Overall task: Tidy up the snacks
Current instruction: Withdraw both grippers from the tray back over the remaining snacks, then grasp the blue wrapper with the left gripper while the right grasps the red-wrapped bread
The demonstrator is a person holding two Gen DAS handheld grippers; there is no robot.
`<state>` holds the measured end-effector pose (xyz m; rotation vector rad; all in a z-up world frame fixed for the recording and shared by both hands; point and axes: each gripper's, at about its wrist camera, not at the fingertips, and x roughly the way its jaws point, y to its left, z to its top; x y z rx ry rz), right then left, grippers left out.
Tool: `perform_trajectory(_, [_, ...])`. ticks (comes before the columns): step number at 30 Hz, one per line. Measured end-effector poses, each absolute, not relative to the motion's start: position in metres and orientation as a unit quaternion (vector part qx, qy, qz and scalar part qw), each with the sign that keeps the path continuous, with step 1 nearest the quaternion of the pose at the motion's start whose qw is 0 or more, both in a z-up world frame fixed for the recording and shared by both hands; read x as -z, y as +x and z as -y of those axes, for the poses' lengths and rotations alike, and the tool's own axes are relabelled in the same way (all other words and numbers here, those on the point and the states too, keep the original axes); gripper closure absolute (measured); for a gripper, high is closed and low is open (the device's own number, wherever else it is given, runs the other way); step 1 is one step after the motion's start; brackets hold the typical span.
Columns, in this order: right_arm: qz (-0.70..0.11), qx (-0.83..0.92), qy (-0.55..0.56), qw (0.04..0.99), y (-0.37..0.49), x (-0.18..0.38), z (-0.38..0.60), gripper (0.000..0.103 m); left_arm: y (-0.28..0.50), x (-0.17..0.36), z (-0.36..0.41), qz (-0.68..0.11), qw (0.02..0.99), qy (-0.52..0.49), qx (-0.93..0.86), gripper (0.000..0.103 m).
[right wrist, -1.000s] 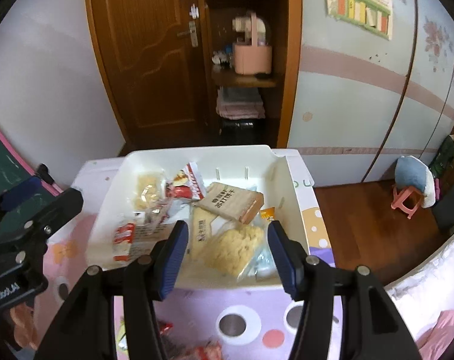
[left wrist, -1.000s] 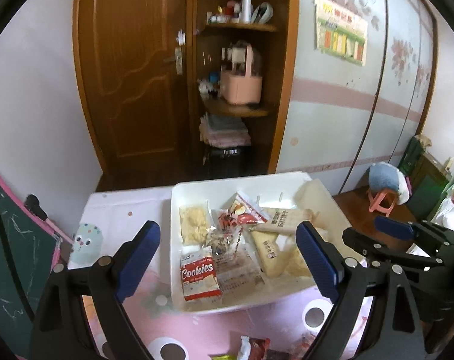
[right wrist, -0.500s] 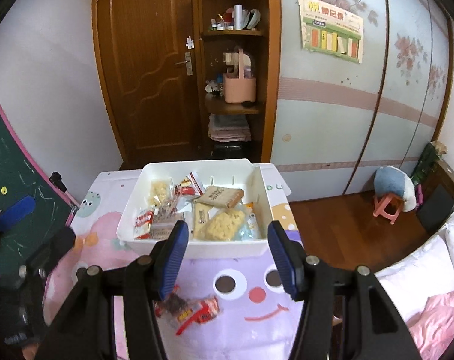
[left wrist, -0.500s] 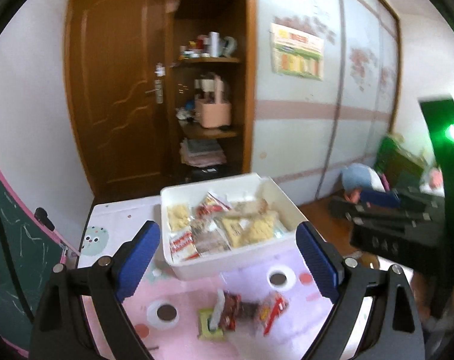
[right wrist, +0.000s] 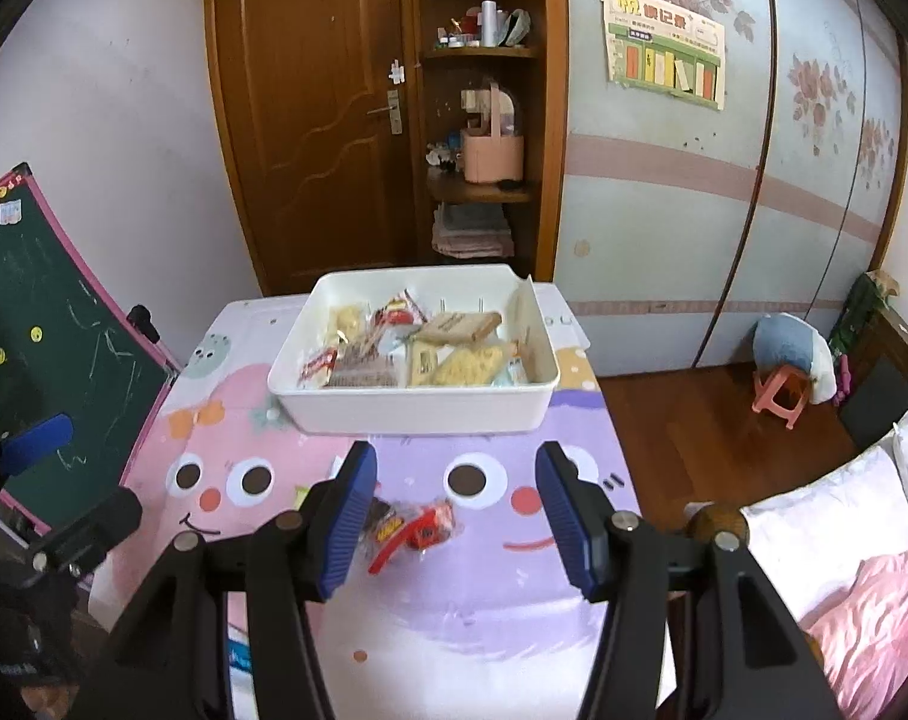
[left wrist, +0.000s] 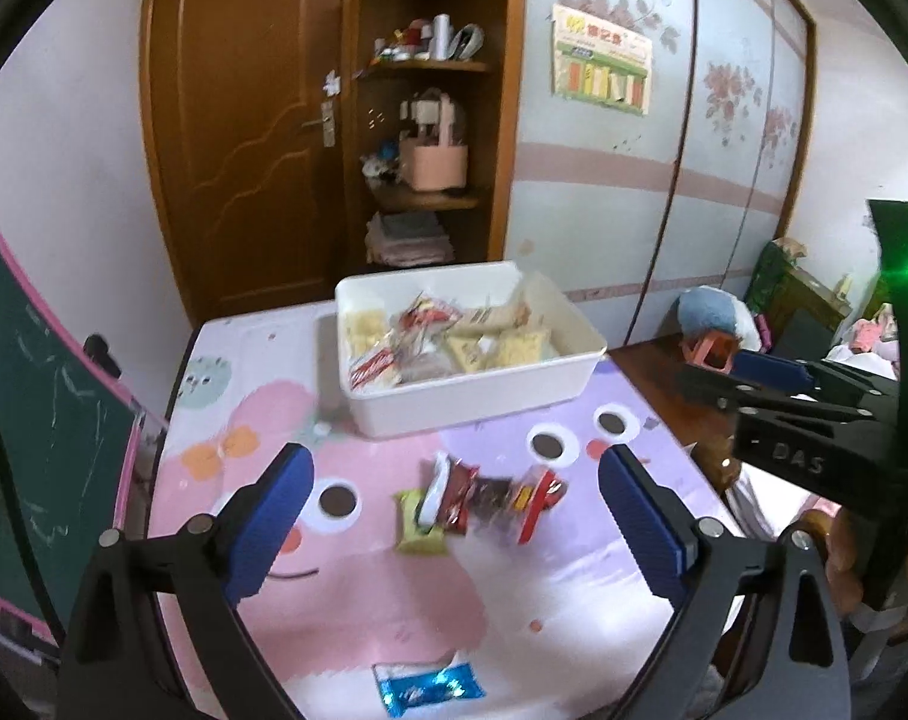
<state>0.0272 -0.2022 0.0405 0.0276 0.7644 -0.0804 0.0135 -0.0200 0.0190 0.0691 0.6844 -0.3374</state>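
Loose red snack packets [left wrist: 484, 495] lie on the worktop [left wrist: 394, 600] short of the white bin [left wrist: 472, 396], long axis crosswise, directly ahead between both empty, apart tools, right tool [right wrist: 457, 519] nearer than left tool [left wrist: 454, 525].

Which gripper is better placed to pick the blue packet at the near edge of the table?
Probably left: the blue packet lies just below the open left gripper, while in the right view it barely shows.
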Motion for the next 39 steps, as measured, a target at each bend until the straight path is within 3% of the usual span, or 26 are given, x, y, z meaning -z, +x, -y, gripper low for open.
perform_trajectory(26, [-0.486,-0.008,0.08,0.87,0.015,0.074,0.221,0.047,0.028,0.136,-0.033,-0.505,0.854,0.038,0.118,0.007])
perform_trajectory(38, [-0.531,-0.031,0.094,0.842,0.021,0.114,0.218,0.047,0.004,0.189,0.018,-0.508,0.788,0.252,0.238,0.008])
perform_trajectory(39, [-0.531,-0.033,0.093,0.841,0.022,0.115,0.217,0.047,0.008,0.191,0.021,-0.508,0.786,0.263,0.235,0.012])
